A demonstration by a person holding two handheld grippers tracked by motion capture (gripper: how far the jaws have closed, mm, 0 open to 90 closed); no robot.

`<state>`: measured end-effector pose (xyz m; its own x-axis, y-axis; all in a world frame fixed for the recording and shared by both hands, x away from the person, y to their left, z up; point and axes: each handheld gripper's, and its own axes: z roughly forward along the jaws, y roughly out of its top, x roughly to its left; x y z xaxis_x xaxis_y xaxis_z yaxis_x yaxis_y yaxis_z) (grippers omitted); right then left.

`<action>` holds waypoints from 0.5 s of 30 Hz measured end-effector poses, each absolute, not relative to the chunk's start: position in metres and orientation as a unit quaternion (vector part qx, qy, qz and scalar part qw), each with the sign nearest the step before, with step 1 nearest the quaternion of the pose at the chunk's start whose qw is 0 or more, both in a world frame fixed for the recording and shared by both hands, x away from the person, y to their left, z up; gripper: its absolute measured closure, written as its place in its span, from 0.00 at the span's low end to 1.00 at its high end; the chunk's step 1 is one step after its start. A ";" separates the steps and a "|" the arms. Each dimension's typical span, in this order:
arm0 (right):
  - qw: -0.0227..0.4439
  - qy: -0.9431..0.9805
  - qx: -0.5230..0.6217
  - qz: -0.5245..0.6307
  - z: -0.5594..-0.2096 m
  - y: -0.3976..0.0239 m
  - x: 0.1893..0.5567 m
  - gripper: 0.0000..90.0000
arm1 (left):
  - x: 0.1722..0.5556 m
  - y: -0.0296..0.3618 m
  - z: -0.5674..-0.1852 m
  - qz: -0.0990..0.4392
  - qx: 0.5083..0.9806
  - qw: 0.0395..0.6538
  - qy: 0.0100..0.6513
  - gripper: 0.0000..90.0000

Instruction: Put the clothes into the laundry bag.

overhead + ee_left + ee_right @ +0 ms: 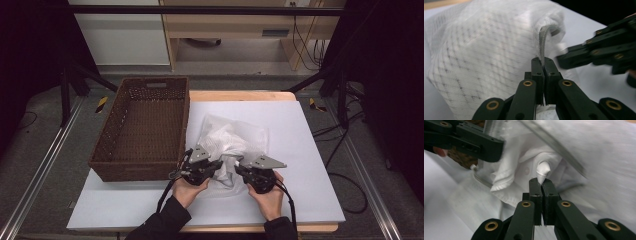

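Sitting on the pale worktop (310, 150), just right of the brown wicker basket (142, 130), was a white mesh laundry bag (232, 140) with white clothing (524, 170) showing at its mouth. Left hand-held gripper (542, 65) had its jaws clamped tight on the bag's grey drawstring (543, 40). Right hand-held gripper (541, 185) was pinched shut on a small peak of the white cloth. Best play, I'd say: hold the drawstring steady, draw the cloth out slowly, and avoid snagging the mesh.

Empty brown wicker basket (142, 125) at left, pale tabletop (310, 150), wooden edge (240, 95)
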<state>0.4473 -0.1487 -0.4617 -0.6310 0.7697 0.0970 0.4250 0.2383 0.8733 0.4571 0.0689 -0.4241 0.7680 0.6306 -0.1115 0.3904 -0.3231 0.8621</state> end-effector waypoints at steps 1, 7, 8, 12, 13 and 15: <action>0.180 0.763 0.391 0.481 -0.461 -0.142 0.450 0.98 | 0.455 0.068 -0.421 0.126 0.804 0.490 0.314 0.98; 0.222 0.746 0.435 0.453 -0.473 -0.115 0.483 0.98 | 0.448 0.071 -0.416 0.122 0.806 0.493 0.304 0.98; 0.225 0.739 0.448 0.450 -0.477 -0.116 0.490 0.98 | 0.448 0.073 -0.417 0.115 0.806 0.495 0.305 0.98; 0.259 0.716 0.489 0.426 -0.486 -0.122 0.503 0.98 | 0.449 0.073 -0.426 0.103 0.814 0.485 0.305 0.98; 0.282 0.716 0.487 0.413 -0.485 -0.121 0.504 0.98 | 0.449 0.072 -0.429 0.100 0.816 0.481 0.305 0.98; 0.295 0.717 0.487 0.403 -0.485 -0.124 0.504 0.98 | 0.449 0.071 -0.434 0.102 0.819 0.475 0.306 0.98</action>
